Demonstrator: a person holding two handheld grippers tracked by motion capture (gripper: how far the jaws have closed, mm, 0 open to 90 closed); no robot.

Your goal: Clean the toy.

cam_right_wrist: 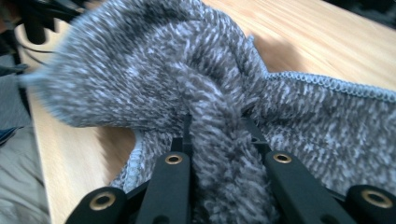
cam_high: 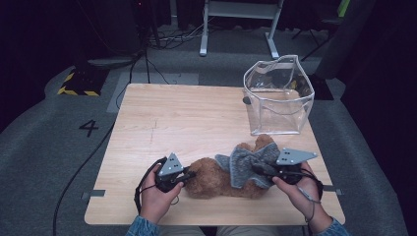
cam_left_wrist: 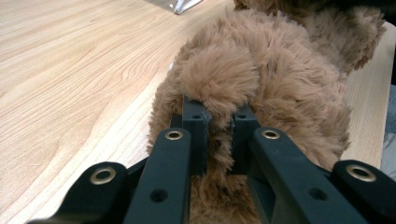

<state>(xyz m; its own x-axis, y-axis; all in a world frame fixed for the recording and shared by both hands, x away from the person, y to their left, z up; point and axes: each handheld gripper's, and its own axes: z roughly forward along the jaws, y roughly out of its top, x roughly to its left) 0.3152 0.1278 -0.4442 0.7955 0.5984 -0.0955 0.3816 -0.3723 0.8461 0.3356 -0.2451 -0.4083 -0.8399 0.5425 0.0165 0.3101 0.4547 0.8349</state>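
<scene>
Both claws grip a dressed plush toy lying on the tabletop.

The left claw (cam_left_wrist: 218, 133) pinches the fluffy brown plush toy (cam_high: 214, 178) near the light wooden tabletop's (cam_high: 167, 118) front edge; the right claw (cam_right_wrist: 219, 135) is clamped on a fold of its grey knitted fuzzy garment (cam_high: 248, 164). A clear plastic pouch (cam_high: 279, 98) stands behind.

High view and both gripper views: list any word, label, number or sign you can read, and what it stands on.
"4": a dark numeral on the grey floor left of the table.
Yellow-and-black hazard stripes, no wording: at the edge of a dark base on the floor beyond the table's far-left corner.
Clear plastic bag, brown plush toy, grey knitted garment: no readable text.
</scene>
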